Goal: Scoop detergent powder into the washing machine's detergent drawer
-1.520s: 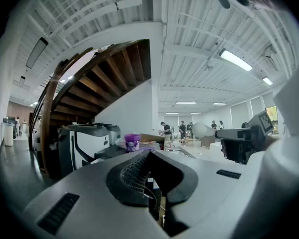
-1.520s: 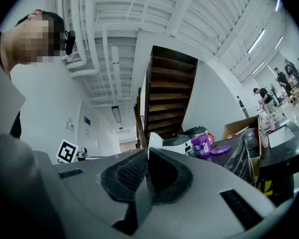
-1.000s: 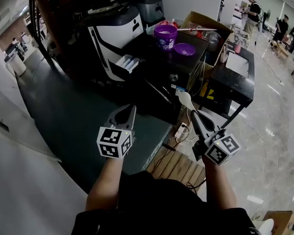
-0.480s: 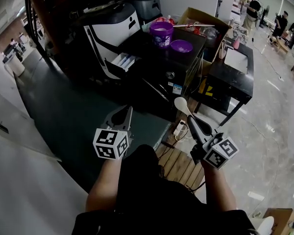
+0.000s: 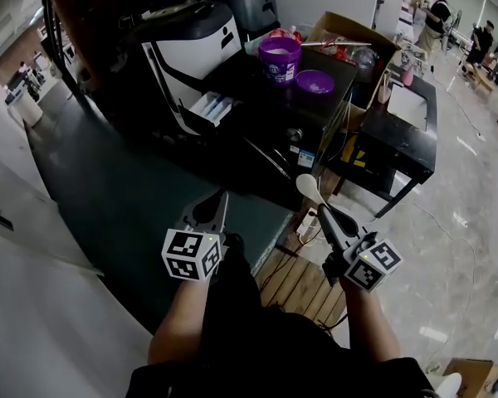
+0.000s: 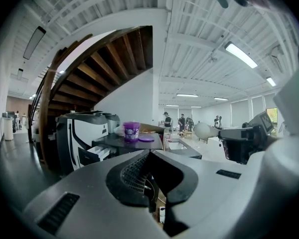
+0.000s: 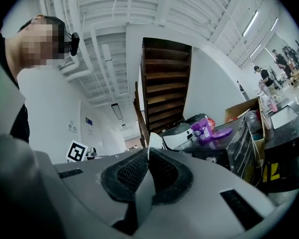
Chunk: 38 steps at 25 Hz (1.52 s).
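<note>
The detergent tub point(image 5: 280, 59) stands open on the black desk point(image 5: 257, 118), its purple lid point(image 5: 314, 81) lying just beside it. To its left, the washing machine point(image 5: 191, 44) has its detergent drawer point(image 5: 209, 106) pulled out and reachable.

Over the last second little has changed. Both pairs of tongs have sunk slightly lower in the head view, closer to our body, while the machine and tub sit about where they were. We judge that the reach towards the powder has not really begun, and the first scoop is not yet taken.

Our right tongs point(image 5: 322, 214) are clamped on the handle of a white spoon point(image 5: 308, 187), whose bowl points up and forward, well short of the tub. We cannot tell whether any powder lies in it. Our left tongs point(image 5: 218, 204) are closed together with nothing between them.

Between the spoon and the tub lies the near edge and front of the desk, so we would need to lift up and over it. Behind the tub is an open cardboard box point(image 5: 349, 33) with clutter in it, near enough to mind. Below the spoon, a power strip point(image 5: 305, 220) and cables lie on the floor beside a wooden pallet point(image 5: 295, 280). A second dark desk point(image 5: 398, 143) stands to the right, and people point(image 5: 438, 11) are far off behind it.
</note>
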Motion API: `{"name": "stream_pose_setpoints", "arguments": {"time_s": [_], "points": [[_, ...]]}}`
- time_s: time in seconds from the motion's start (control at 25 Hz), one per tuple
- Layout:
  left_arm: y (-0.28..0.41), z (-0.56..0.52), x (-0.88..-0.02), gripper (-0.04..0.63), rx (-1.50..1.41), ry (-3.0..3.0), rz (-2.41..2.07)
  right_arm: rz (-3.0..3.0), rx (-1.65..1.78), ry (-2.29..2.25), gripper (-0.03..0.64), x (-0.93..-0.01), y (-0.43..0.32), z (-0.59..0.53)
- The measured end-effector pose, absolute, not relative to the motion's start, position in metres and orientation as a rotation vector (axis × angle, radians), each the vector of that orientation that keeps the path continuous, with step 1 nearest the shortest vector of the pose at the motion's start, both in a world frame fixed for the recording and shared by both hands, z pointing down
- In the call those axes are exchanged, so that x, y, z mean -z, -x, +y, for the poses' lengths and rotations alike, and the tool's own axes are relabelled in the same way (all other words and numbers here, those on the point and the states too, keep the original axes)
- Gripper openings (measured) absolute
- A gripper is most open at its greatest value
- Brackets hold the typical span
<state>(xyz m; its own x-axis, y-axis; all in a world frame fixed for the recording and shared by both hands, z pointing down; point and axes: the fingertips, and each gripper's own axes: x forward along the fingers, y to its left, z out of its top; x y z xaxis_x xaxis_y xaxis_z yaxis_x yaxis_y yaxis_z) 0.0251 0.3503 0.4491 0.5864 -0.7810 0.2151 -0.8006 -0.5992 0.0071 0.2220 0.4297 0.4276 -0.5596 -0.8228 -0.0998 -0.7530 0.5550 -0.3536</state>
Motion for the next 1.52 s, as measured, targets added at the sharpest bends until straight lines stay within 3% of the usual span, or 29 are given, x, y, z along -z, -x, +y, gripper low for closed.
{"name": "stream_pose_setpoints", "arguments": {"time_s": [0.88, 1.24, 1.52], "points": [[0.023, 0.110, -0.461, 0.008, -0.255, -2.655, -1.373, 2.638, 0.598, 1.310, 0.018, -0.462, -0.157, 0.180], [0.099, -0.029, -0.448, 0.008, -0.211, -2.605, -1.341, 2.795, 0.396, 1.388, 0.018, -0.402, -0.086, 0.006], [0.116, -0.088, -0.415, 0.008, -0.220, -2.644, -1.275, 2.785, 0.472, 1.392, 0.018, -0.371, -0.053, -0.032]]}}
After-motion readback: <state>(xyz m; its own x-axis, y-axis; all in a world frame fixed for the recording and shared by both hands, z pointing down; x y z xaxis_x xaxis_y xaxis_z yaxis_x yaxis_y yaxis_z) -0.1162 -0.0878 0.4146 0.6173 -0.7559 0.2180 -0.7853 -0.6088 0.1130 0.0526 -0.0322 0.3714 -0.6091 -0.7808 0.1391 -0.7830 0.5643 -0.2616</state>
